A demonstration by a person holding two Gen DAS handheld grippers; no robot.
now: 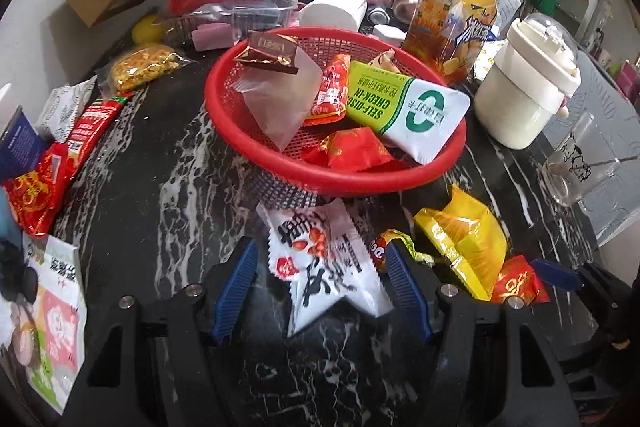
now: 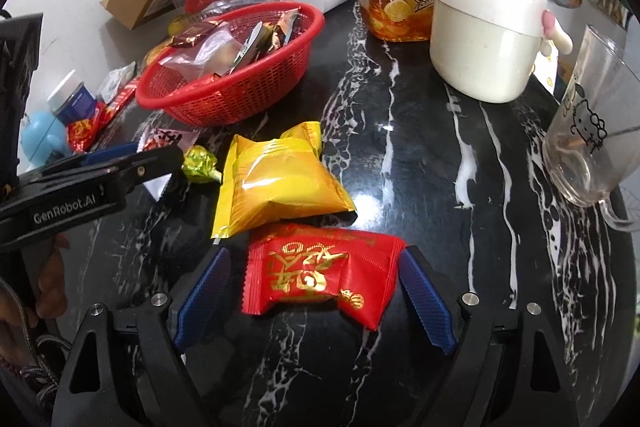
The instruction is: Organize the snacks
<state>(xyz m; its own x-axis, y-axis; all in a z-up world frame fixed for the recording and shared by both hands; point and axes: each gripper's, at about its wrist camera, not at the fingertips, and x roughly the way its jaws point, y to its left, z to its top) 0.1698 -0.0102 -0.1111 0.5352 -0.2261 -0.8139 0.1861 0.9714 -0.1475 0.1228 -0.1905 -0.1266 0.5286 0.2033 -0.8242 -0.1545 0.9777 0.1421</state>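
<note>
I see the left hand-held gripper (image 1: pixel 322 291) spread wide around a white snack packet (image 1: pixel 320 263) flat on the counter (image 1: pixel 160 155), long axis toward the red basket (image 1: pixel 256 151). Right hand-held gripper (image 2: pixel 314 291) likewise apart, straddling a red candy packet (image 2: pixel 320 273) lying crosswise.

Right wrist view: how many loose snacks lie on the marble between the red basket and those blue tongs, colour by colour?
Red packet: 1
Yellow packet: 1
Gold-green foil candy: 1
White packet, partly hidden behind the other tongs: 1
Total: 4
</note>
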